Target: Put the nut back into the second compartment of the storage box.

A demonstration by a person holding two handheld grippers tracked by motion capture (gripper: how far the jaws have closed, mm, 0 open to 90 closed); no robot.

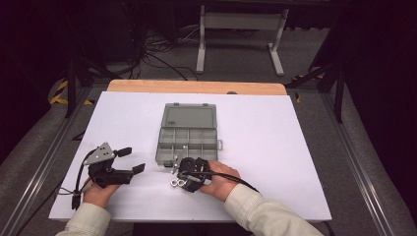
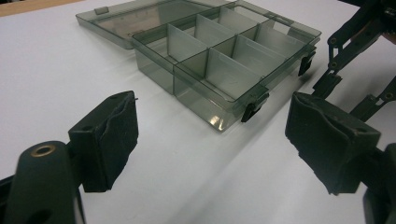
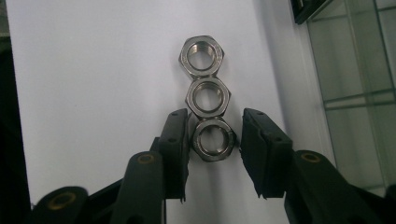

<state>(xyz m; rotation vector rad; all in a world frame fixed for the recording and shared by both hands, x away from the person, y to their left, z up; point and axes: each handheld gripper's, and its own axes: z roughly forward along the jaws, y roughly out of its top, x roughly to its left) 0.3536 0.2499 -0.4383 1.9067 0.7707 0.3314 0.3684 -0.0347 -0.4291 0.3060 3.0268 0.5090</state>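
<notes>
Three steel hex nuts lie in a touching row on the white table: the farthest (image 3: 202,56), the middle one (image 3: 208,97) and the nearest (image 3: 214,139). My right gripper (image 3: 215,119) points down over them with the nearest nut between its jaws. The left pad (image 3: 177,140) is against the nut, and a thin gap shows at the right pad (image 3: 257,144). In the high view this gripper (image 1: 186,178) is just in front of an open grey compartment box (image 1: 188,140), with the nuts (image 1: 177,183) at its tip. My left gripper (image 1: 133,160) rests open and empty to the left, aimed at the box (image 2: 224,60).
The box's lid (image 1: 189,117) lies flat behind its divided tray, whose compartments look empty in the left gripper view. The right gripper's linkage (image 2: 355,56) stands at the box's near right corner. The white table (image 1: 275,147) ends in a wooden strip (image 1: 196,87) at the back.
</notes>
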